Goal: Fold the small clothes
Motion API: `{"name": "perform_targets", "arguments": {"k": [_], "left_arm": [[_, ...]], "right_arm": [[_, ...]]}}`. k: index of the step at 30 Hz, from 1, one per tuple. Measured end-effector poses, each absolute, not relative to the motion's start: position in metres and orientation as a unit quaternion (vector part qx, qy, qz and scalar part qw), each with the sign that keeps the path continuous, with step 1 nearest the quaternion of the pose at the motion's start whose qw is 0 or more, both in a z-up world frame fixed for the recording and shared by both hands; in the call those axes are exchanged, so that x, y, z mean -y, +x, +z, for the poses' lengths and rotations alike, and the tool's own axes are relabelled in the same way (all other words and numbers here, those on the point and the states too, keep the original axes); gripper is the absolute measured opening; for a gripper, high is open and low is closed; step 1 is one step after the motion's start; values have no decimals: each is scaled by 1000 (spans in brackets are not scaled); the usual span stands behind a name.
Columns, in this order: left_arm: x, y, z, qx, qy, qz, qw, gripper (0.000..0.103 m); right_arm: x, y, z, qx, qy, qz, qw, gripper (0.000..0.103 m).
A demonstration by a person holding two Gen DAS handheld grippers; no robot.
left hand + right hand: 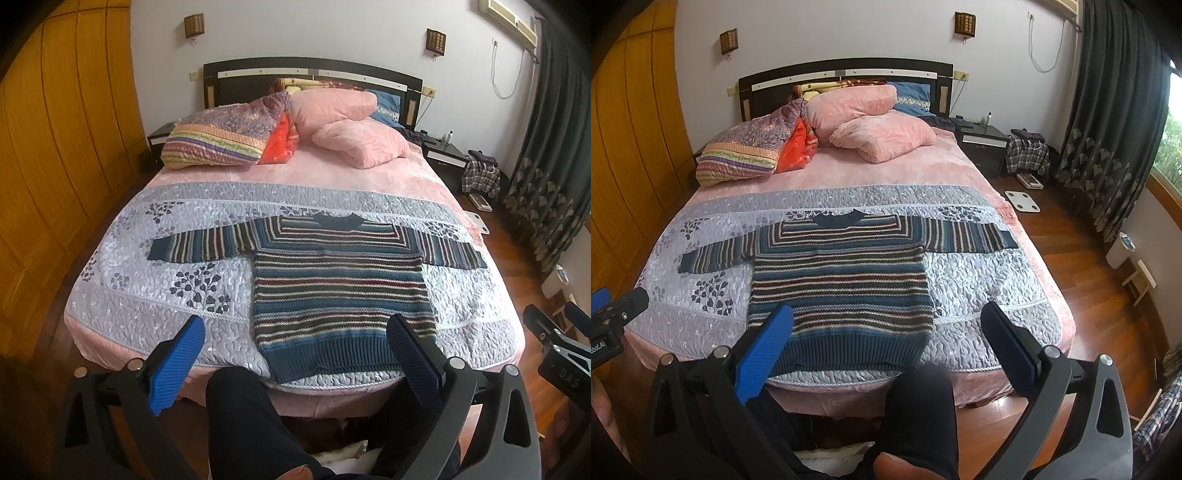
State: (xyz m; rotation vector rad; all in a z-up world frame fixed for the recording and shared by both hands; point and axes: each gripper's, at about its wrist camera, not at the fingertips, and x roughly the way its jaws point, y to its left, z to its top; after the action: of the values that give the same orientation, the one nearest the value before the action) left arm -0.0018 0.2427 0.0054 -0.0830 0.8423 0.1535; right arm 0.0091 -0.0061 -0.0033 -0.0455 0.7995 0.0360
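A striped knit sweater (340, 288) (842, 284) in blue, brown and cream lies flat on the bed, front up, both sleeves spread sideways, hem toward me. My left gripper (295, 328) hangs open above the bed's foot, its blue fingers (177, 363) spanning the hem without touching. In the right wrist view my right gripper (886, 317) is likewise open and held back from the sweater. The right gripper shows at the left view's right edge (557, 332), and the left gripper at the right view's left edge (617, 314).
The sweater rests on a grey quilted bedspread (155, 280) over a pink bed. Pillows (343, 122) and a folded quilt (221, 136) are piled at the headboard. A person's dark-trousered legs (251, 424) stand at the bed's foot. Wooden wardrobe left, nightstands, curtain, floor scale (1022, 201) right.
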Motion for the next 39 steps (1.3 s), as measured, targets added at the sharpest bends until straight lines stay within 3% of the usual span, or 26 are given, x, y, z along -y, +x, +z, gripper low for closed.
{"name": "perform_targets", "arguments": {"k": [11,18,23,26,28,33,39], "left_arm": [[-242,15,-16,-414,-48,56,907,99],[-251,49,-58,-419,-113,-22,901,99],[-248,75,-81,-403,-114,-23,908,99],[-247,94,-94,-416,-107,-19,903,99],[-248,105,-100,-421,-117,-21,899,99],[-245,134,-121,-431,-116,-14,895,99],[-235,167,-146,-435,-136,-23,890,99]], "right_arm": [[17,33,-23,-392,-13,22,920,100],[100,111,-88,-441,101,41,891,100],[188,169,-146,-420,204,13,884,99],[236,208,-188,-433,280,5,857,90],[270,234,-224,-447,350,3,823,65],[342,292,-310,-454,475,-21,753,63],[434,352,-390,-388,617,-54,683,61]]}}
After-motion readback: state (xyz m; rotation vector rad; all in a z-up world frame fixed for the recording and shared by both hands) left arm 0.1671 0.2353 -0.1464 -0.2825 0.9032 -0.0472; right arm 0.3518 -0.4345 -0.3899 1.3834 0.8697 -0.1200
